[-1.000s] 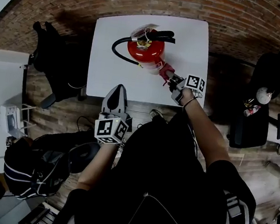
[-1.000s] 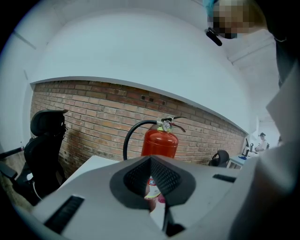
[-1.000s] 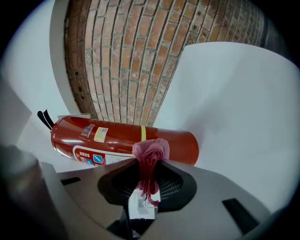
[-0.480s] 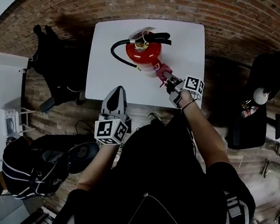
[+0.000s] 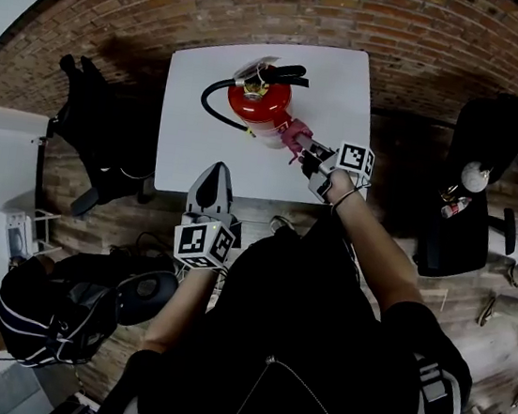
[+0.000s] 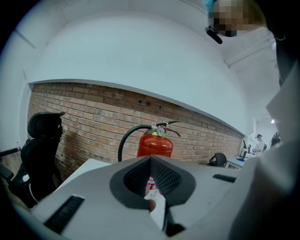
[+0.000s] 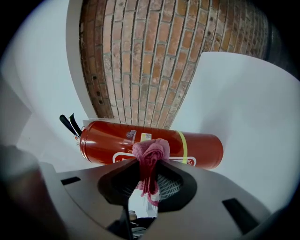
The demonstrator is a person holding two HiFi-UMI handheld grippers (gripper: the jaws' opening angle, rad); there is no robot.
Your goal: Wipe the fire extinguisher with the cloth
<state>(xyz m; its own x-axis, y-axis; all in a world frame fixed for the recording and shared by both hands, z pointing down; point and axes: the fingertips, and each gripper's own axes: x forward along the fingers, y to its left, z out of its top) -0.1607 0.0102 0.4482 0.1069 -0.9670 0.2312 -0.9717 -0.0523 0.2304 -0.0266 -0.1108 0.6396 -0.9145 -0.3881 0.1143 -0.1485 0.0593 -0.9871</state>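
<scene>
Before the extinguisher [image 7: 199, 147], right tongs [image 7: 150, 165] clamp the cloth [image 7: 150, 151], half-hiding its label [image 7: 122, 157]; left tongs [image 6: 150, 159] together

In the left gripper view the left gripper [image 6: 150, 161] fills the lower half of the frame and covers the lower body of the fire extinguisher [image 6: 154, 145]. Only a narrow strip of it shows through the gap under the closed jaw tips, and the print there is too small to read. The lower end of the hose [image 6: 120, 140] goes behind the same gripper.

In the right gripper view the cloth [image 7: 150, 152], pinched in the right gripper [image 7: 148, 164], covers the middle of the label [image 7: 123, 158]. Whether the cloth touches the cylinder I cannot tell.

At the right of the head view, the little objects [image 5: 474, 176] on the chair [image 5: 496, 128] are too small to name.
</scene>
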